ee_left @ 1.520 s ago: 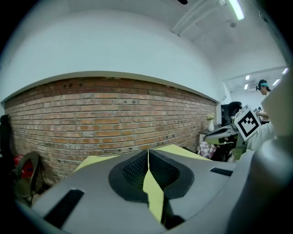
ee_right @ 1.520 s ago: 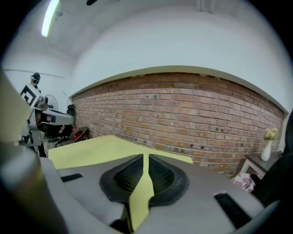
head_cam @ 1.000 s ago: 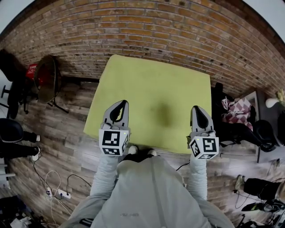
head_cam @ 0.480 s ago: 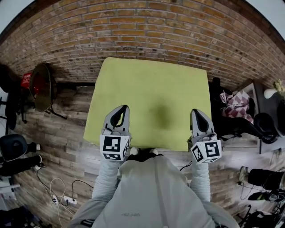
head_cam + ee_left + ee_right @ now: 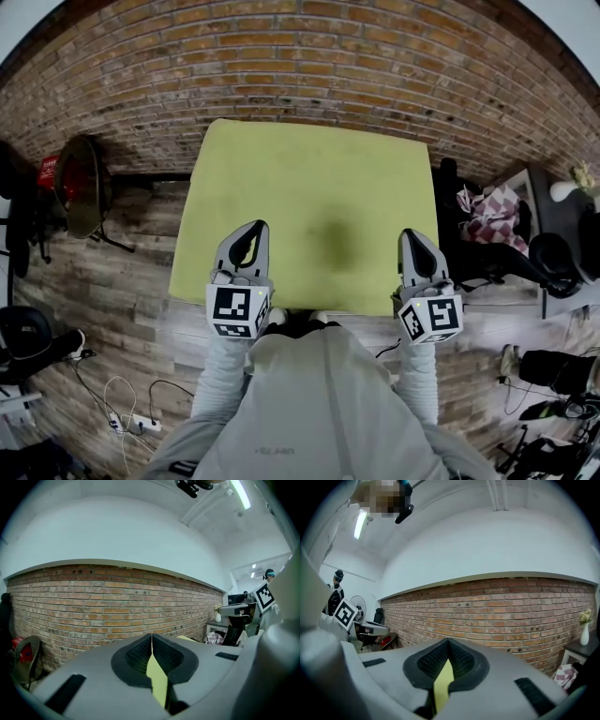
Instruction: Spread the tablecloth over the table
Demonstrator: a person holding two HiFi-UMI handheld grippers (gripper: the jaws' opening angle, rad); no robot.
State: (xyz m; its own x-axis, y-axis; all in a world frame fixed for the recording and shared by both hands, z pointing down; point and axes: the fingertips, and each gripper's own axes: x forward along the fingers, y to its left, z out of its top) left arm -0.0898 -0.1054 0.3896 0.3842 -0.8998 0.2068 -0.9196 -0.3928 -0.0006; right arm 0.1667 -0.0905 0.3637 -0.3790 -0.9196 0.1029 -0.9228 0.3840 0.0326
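A yellow-green tablecloth (image 5: 309,206) lies flat over the table against the brick wall. My left gripper (image 5: 246,236) is at the cloth's near edge on the left, shut on the cloth. In the left gripper view, a strip of the tablecloth (image 5: 157,679) shows between the closed pads of the left gripper (image 5: 152,641). My right gripper (image 5: 413,240) is at the near edge on the right, also shut on the cloth. In the right gripper view, a fold of the tablecloth (image 5: 442,682) is pinched in the right gripper (image 5: 448,645). The table underneath is hidden.
A brick wall (image 5: 309,66) runs behind the table. A fan (image 5: 79,184) stands on the wood floor at the left. Dark chairs with a checked cloth (image 5: 491,217) crowd the right side. A power strip and cables (image 5: 129,422) lie on the floor at the near left.
Both grippers stay shut on the cloth's near edge. The scene has slid slightly left in the head view; the cloth looks unchanged.
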